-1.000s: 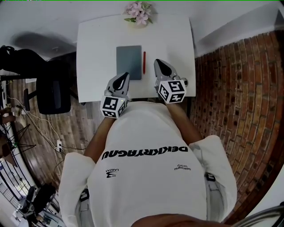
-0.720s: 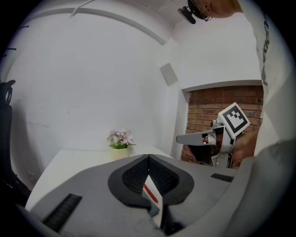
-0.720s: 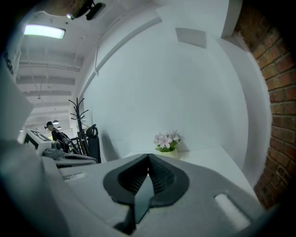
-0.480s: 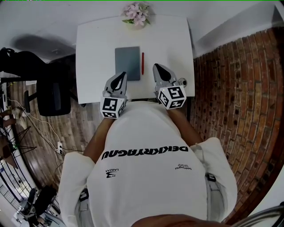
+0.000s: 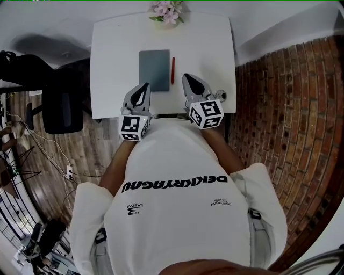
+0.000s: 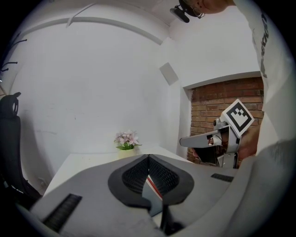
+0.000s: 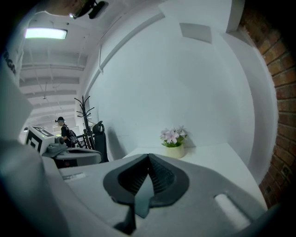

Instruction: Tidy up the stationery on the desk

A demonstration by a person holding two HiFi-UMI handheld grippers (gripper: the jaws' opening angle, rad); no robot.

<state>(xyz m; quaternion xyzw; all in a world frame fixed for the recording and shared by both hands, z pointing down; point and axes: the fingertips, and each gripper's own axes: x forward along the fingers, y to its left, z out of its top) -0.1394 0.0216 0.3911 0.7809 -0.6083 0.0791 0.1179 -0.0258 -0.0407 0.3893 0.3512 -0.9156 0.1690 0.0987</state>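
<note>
By my reading nothing is tidied yet. The grey notebook (image 5: 154, 70) lies mid-desk (image 5: 207, 48) with the red pen (image 5: 172, 71) just beside its right edge, and neither is being touched. My left gripper (image 5: 144, 88) and right gripper (image 5: 189, 80) hover at the near edge, jaws pressed together on nothing. A flower pot (image 5: 166, 12) stands at the far edge. All the gathering is left to do.

A white desk (image 5: 107, 59) stands against a white wall (image 5: 48, 21), with a red brick wall (image 5: 285, 107) along its right side. A wood-plank floor (image 5: 86, 150) spreads to the left, where a black office chair (image 5: 62, 110) sits just beside the desk. Farther off — what looks like a coat stand (image 7: 84, 115), under a bright ceiling strip light (image 7: 45, 33).
</note>
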